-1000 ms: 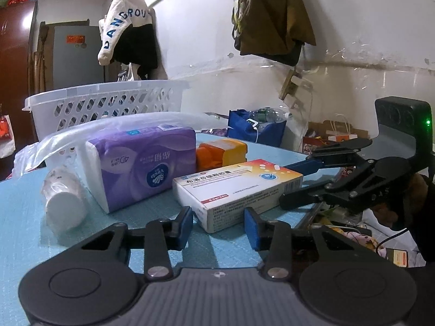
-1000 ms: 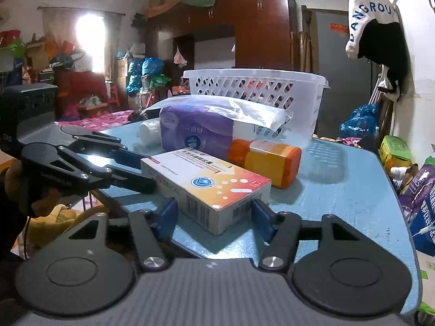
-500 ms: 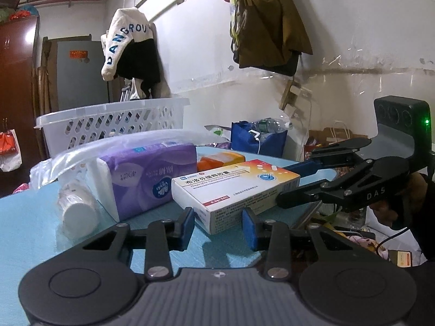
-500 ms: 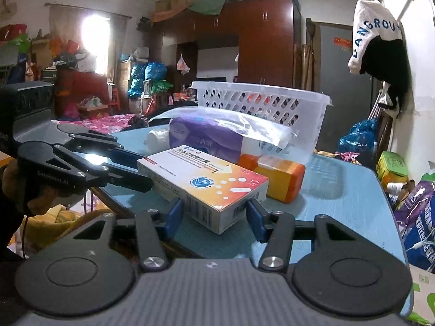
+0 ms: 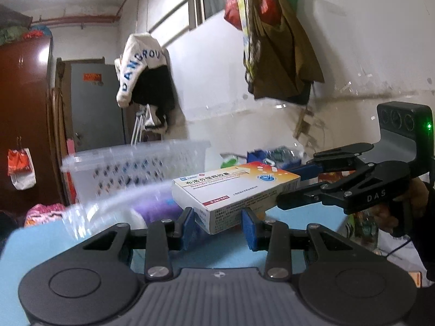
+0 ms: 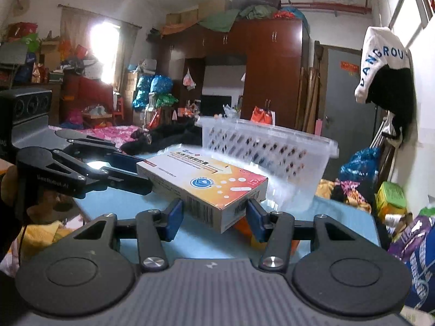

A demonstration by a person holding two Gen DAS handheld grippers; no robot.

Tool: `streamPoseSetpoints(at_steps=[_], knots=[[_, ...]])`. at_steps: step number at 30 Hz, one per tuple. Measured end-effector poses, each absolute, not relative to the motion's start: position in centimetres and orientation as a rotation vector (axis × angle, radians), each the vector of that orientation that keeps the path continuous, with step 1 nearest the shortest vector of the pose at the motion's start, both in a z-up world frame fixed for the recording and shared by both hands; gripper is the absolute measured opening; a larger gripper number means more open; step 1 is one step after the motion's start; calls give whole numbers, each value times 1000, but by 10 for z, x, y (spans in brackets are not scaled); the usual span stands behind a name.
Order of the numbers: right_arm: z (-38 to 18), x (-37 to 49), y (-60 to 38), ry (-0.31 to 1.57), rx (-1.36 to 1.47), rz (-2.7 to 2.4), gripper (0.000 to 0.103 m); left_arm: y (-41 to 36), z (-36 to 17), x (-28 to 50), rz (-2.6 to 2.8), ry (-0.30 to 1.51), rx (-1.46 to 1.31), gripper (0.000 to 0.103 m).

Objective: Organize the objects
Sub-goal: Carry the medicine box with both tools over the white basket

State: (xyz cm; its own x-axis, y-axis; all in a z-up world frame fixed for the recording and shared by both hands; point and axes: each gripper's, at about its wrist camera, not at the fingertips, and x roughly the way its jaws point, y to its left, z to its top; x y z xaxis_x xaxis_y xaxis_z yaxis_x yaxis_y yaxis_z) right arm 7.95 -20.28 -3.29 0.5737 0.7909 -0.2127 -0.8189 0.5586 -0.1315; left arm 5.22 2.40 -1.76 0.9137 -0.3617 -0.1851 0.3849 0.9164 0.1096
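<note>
While both grippers clamp the medicine box [image 5: 233,190], the basket's [image 5: 136,163] contents are hidden.

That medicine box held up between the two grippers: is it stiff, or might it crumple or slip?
The medicine box looks like thin cardboard: its edges stay straight, so probably stiff enough, though hard squeezing could dent it. It seems light for its size. The left gripper and right gripper each clamp one end; its glossy faces might slip.
</note>
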Motion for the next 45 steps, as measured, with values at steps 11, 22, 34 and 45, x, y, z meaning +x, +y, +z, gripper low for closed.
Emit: streamPoseSetpoints(at_steps=[11,22,34,45], knots=[[22,141,-172,102,-249,939,54,29,56,111,-324,111,225,42],[39,213,-135,168,-252,922,54,54,94,205,-257,181,196,42],[31,241,-110,273,-324,881,54,71,79,260,-181,285,156,42],[23,258,-95,378,-381,862,54,71,71,282,-131,379,180,42]])
